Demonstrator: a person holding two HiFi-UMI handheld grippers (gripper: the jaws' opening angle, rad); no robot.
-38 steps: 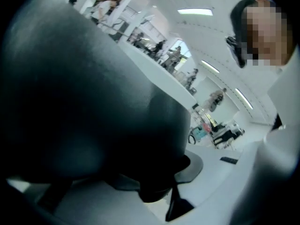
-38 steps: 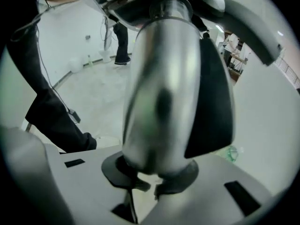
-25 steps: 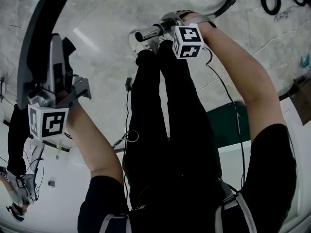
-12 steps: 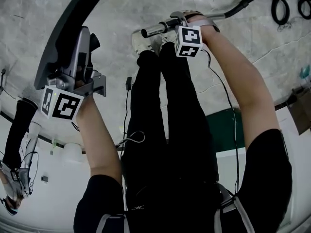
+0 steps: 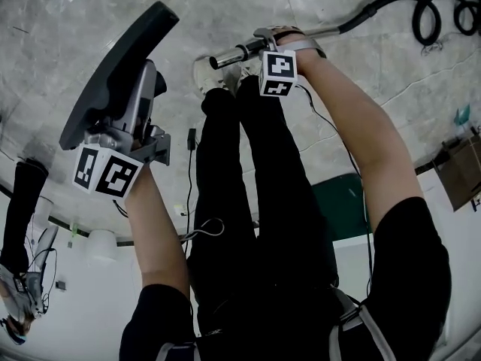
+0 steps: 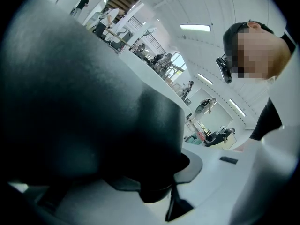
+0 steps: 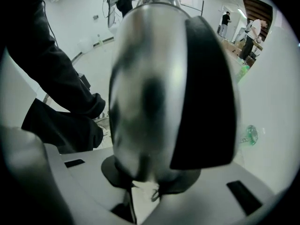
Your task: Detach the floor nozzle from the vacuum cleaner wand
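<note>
Detachment appears done: left gripper [image 5: 134,105] clenches the floor nozzle [image 5: 113,66], right gripper [image 5: 261,40] the wand [image 5: 229,51] (parts well apart); next, lay both down.

The person wore black trousers [image 5: 255,201] and a black short-sleeved top [image 5: 413,262], with pale shoes [image 5: 204,74] at the trousers' far end and grey straps [image 5: 353,323] at their near end. Flanking the trousers, the grey left gripper [image 5: 135,100] and right gripper [image 5: 259,45] each bore a white cube with black square markers. A thin black cable [image 5: 353,156] trailed right of the trousers.
</note>
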